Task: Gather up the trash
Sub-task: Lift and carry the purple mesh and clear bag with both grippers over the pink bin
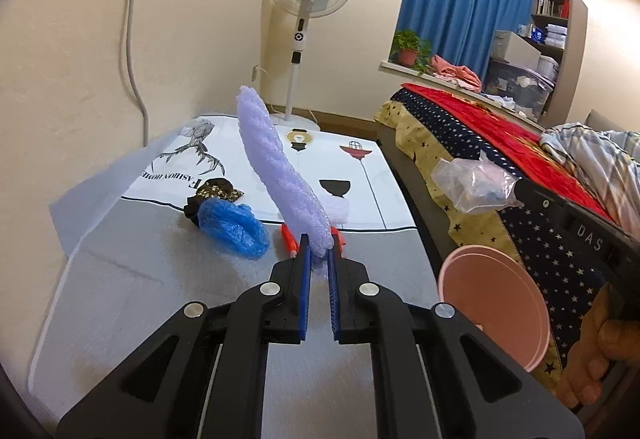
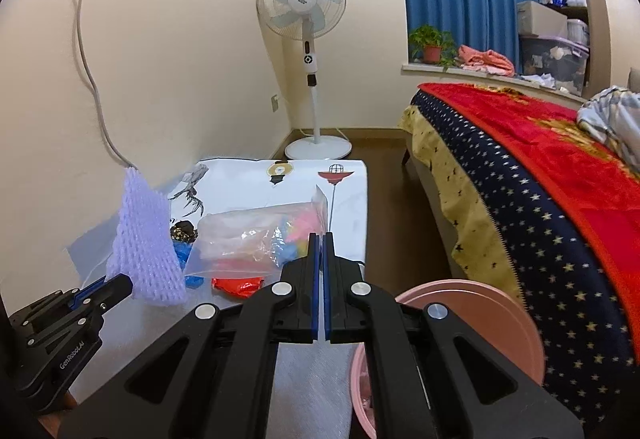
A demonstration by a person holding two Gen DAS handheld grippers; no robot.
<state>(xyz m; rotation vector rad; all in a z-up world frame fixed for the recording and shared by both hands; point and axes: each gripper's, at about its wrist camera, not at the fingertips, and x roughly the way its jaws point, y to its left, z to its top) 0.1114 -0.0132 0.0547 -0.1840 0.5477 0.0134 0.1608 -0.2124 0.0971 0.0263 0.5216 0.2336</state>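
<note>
My left gripper (image 1: 318,245) is shut on the lower end of a lilac foam net sleeve (image 1: 276,175), which stands up above the table. From the right wrist view, this gripper (image 2: 120,283) and the foam net sleeve (image 2: 144,243) show at lower left. My right gripper (image 2: 321,239) is shut on the edge of a clear plastic bag (image 2: 256,239) with coloured bits inside, lifted off the table. On the table lie a blue plastic cover (image 1: 232,227), a dark crumpled wrapper (image 1: 212,195) and a red wrapper (image 2: 238,285). A pink bin (image 2: 472,319) stands beside the table, below the right gripper.
The low table (image 1: 132,291) has a printed cloth and sits against the wall. A bed (image 2: 560,199) with a red blanket and starred cover runs along the right. A standing fan (image 2: 310,39) is in the corner, and a cable (image 2: 88,71) hangs down the wall.
</note>
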